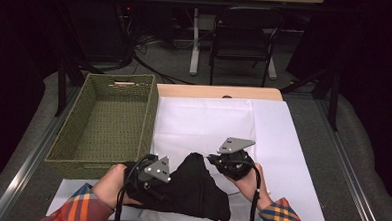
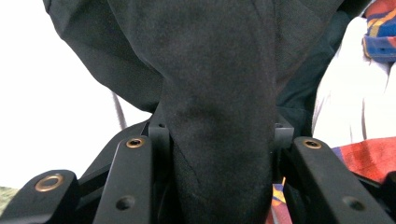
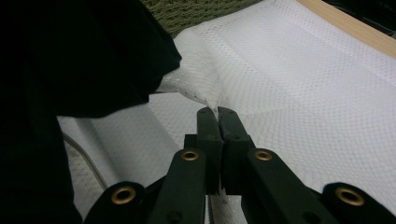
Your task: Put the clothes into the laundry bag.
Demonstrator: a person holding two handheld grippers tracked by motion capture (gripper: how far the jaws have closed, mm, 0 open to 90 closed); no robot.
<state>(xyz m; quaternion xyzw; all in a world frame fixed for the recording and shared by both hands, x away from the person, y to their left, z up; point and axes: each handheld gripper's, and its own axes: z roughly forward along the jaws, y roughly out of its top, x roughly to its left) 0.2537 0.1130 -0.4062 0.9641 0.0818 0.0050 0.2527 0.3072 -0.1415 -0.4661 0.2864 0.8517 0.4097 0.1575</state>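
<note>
White cloth (image 1: 278, 139) on table, left jaws clamp black garment (image 2: 219, 93), right jaws pinch cloth.

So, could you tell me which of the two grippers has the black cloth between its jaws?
The left gripper: black cloth fills the gap between its jaws. The right gripper is pinched shut on a fold of the white mat instead.
</note>
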